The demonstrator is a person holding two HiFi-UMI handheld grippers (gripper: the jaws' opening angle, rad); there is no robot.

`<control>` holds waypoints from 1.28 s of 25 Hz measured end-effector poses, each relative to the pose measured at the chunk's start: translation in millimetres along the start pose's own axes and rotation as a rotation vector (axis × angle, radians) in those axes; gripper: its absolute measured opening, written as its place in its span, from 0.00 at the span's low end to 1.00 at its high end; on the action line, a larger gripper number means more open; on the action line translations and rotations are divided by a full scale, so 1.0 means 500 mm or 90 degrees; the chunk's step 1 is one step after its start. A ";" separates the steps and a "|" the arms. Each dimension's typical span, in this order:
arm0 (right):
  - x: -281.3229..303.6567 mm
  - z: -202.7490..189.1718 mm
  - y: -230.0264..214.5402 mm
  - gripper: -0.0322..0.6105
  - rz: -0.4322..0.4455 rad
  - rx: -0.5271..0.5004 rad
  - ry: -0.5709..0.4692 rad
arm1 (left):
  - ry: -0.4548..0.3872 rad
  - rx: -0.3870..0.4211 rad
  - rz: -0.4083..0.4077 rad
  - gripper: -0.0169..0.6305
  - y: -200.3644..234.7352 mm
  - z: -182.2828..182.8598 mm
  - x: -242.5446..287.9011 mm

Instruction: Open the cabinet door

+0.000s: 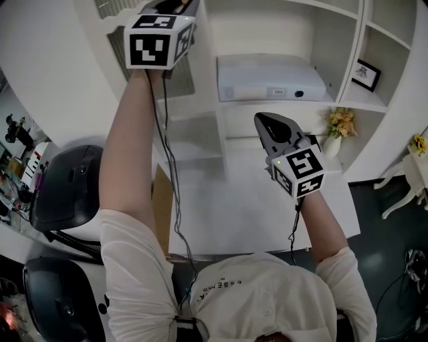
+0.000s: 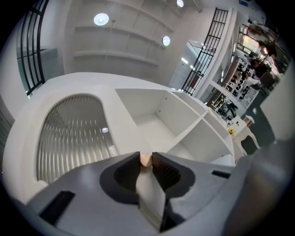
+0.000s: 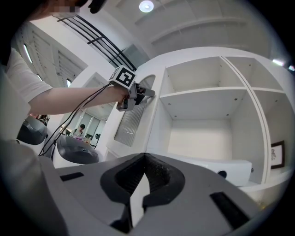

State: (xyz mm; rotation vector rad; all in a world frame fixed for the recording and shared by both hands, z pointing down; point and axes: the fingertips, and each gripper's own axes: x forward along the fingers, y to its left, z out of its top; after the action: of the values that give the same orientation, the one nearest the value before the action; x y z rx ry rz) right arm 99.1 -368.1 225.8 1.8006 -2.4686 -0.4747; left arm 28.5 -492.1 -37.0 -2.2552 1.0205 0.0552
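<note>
The white cabinet door has an arched pane of ribbed glass and a small tan knob at its edge. My left gripper is raised to that knob, and its two jaws press on it from both sides. In the head view the left gripper sits at the top edge, partly cut off, against the door. The right gripper view also shows the left gripper at the door's ribbed pane. My right gripper is shut with nothing in it and hovers over the desk in front of the open shelves.
Open white shelves stand right of the door, with a white box-shaped device on one. A framed picture and a vase of yellow flowers are at the right. The white desk lies below, with black chairs at the left.
</note>
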 end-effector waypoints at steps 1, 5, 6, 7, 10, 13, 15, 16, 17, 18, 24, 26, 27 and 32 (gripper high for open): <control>-0.001 0.000 0.002 0.06 0.002 0.001 0.000 | 0.003 0.000 -0.005 0.16 -0.001 0.002 -0.004; -0.007 0.001 0.017 0.06 0.013 0.001 -0.002 | -0.012 -0.029 -0.019 0.16 -0.004 0.017 -0.038; -0.009 0.001 0.022 0.06 0.018 0.002 -0.002 | -0.016 -0.039 -0.023 0.16 -0.004 0.022 -0.049; -0.010 0.001 0.027 0.06 0.024 0.005 -0.003 | -0.019 -0.046 -0.029 0.16 -0.005 0.027 -0.061; -0.014 0.002 0.039 0.06 0.040 0.015 -0.007 | -0.025 -0.062 -0.047 0.15 -0.007 0.043 -0.098; -0.013 0.009 0.045 0.06 0.049 0.019 -0.014 | -0.048 -0.094 -0.077 0.15 -0.010 0.066 -0.127; -0.008 0.011 0.059 0.06 0.063 0.023 -0.019 | -0.054 -0.112 -0.093 0.15 -0.008 0.072 -0.149; -0.006 0.012 0.066 0.06 0.069 0.026 -0.021 | -0.057 -0.121 -0.101 0.15 -0.007 0.074 -0.161; -0.005 0.013 0.071 0.06 0.073 0.029 -0.023 | -0.061 -0.131 -0.111 0.15 -0.008 0.078 -0.172; -0.005 0.012 0.076 0.06 0.077 0.032 -0.024 | -0.065 -0.141 -0.120 0.15 -0.008 0.082 -0.183; 0.019 0.015 0.126 0.06 0.119 0.045 -0.033 | -0.069 -0.168 -0.143 0.14 0.004 0.102 -0.253; 0.025 0.019 0.147 0.06 0.137 0.045 -0.038 | -0.070 -0.176 -0.145 0.14 0.009 0.106 -0.275; 0.027 0.022 0.160 0.06 0.147 0.044 -0.042 | -0.071 -0.180 -0.146 0.14 0.012 0.107 -0.289; 0.040 0.037 0.222 0.06 0.188 0.047 -0.056 | -0.071 -0.195 -0.155 0.14 0.038 0.116 -0.366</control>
State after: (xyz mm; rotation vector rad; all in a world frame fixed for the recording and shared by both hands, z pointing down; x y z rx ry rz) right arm -13.8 -352.4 235.9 1.4278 -2.7830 -0.4547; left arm -99.1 -347.3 -39.9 -2.6055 0.7110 0.2430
